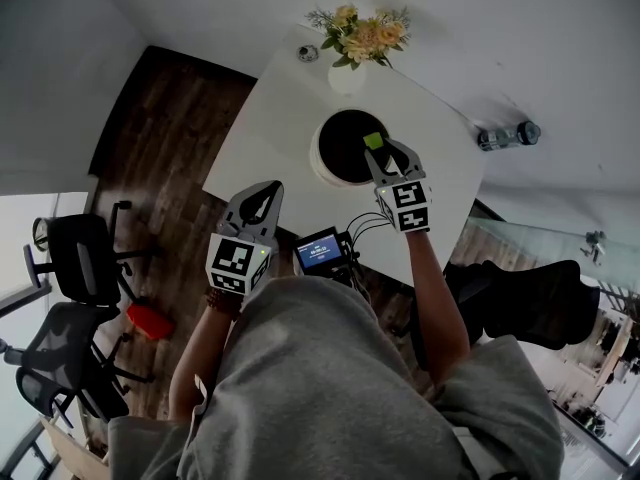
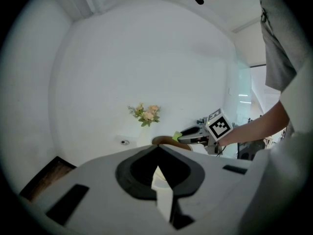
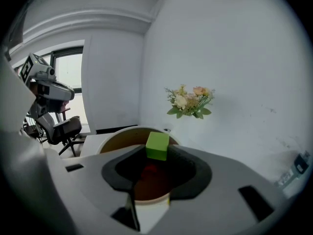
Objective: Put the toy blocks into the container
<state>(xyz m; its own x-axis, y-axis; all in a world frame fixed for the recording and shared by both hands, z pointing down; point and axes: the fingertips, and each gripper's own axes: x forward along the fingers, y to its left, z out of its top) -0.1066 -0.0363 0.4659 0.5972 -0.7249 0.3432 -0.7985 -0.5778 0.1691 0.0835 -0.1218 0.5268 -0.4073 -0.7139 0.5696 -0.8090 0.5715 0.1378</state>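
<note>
Now the right gripper [image 1: 380,154] pinches the green block [image 1: 374,140] by its tips, over the bowl [image 1: 318,158] toward the table's [image 1: 270,128] far corner. Released this near the rim, it may bounce out. The left gripper [image 1: 262,200] has its jaws together and empty.

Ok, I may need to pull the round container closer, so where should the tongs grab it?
Take the container by its near rim, from above: one jaw inside the wall, one outside. It is wide, round and open-topped, likely too broad to span. The right tongs hold a green block over it, so the shut left tongs seem the free ones.
</note>
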